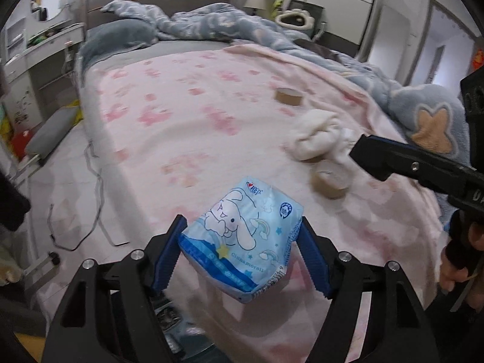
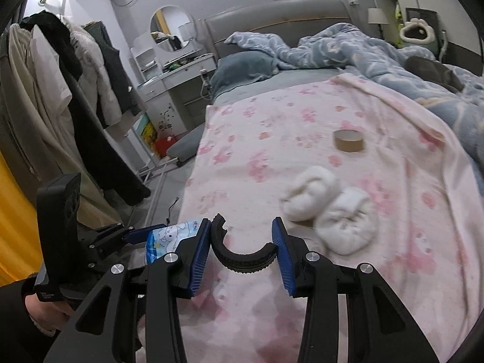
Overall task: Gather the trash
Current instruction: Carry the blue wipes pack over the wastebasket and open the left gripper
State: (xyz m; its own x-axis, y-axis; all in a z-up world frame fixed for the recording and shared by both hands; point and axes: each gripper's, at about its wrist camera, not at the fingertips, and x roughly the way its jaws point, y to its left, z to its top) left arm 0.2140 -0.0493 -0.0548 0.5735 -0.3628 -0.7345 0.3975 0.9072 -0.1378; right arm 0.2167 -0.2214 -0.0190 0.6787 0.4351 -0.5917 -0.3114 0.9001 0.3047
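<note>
My left gripper [image 1: 242, 220] is shut on a blue tissue pack [image 1: 242, 242] printed with a white cartoon dog, held above the near end of the bed. In the right wrist view the same pack [image 2: 169, 237] shows at lower left. My right gripper [image 2: 243, 227] is shut on a black curved half-ring [image 2: 245, 260], whose two ends press against the blue pads. White crumpled wads [image 2: 329, 211] [image 1: 314, 139] lie on the pink blanket [image 2: 272, 127] just ahead. A brown cardboard tape core [image 2: 348, 140] [image 1: 289, 96] sits farther up the bed, and a second core [image 1: 331, 181] lies beside the wads.
A rumpled blue duvet [image 1: 348, 48] covers the bed's far and right side. Clothes hang on a rack [image 2: 75, 75] at the left, with a dressing table and round mirror [image 2: 172, 28] behind. Cables [image 1: 90, 199] trail on the floor left of the bed. A hand [image 2: 39, 308] grips the left tool.
</note>
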